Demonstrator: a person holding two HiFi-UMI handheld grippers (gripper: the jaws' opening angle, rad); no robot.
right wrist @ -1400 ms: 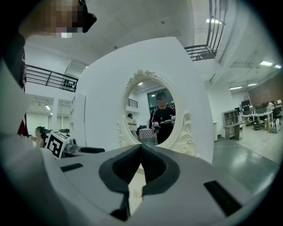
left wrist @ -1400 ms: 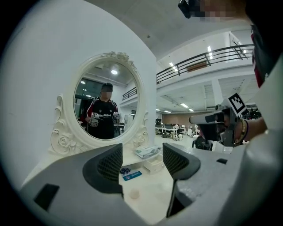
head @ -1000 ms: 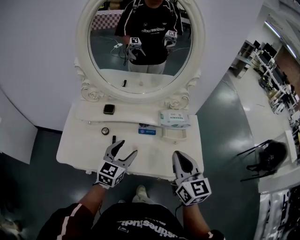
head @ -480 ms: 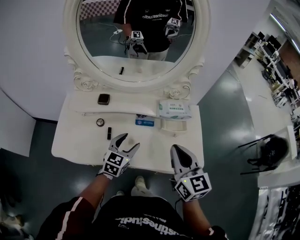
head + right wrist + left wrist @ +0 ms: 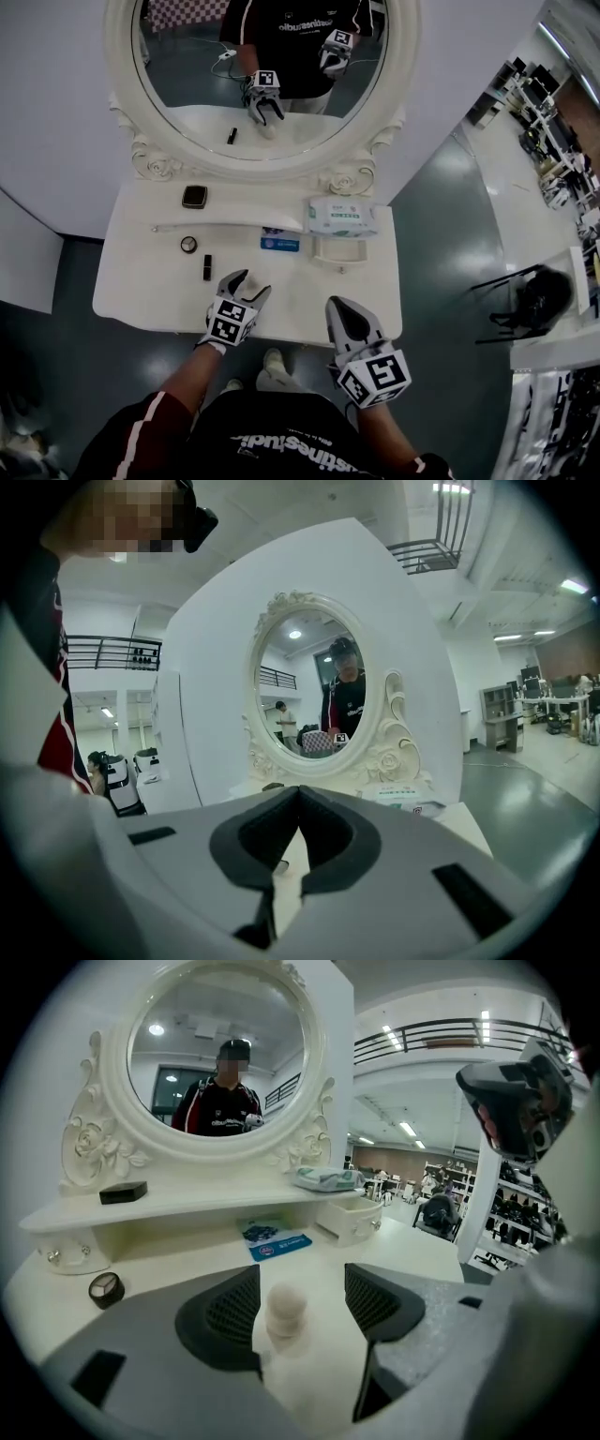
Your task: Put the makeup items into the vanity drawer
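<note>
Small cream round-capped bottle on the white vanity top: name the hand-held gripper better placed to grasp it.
Left. The left hand-held gripper has its jaws open on either side of the small cream round-capped bottle; the right hand-held gripper is shut and empty.

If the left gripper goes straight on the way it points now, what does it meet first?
Probably the small cream round-capped bottle, standing between the open jaws of the left gripper; beyond it lies the blue card.
</note>
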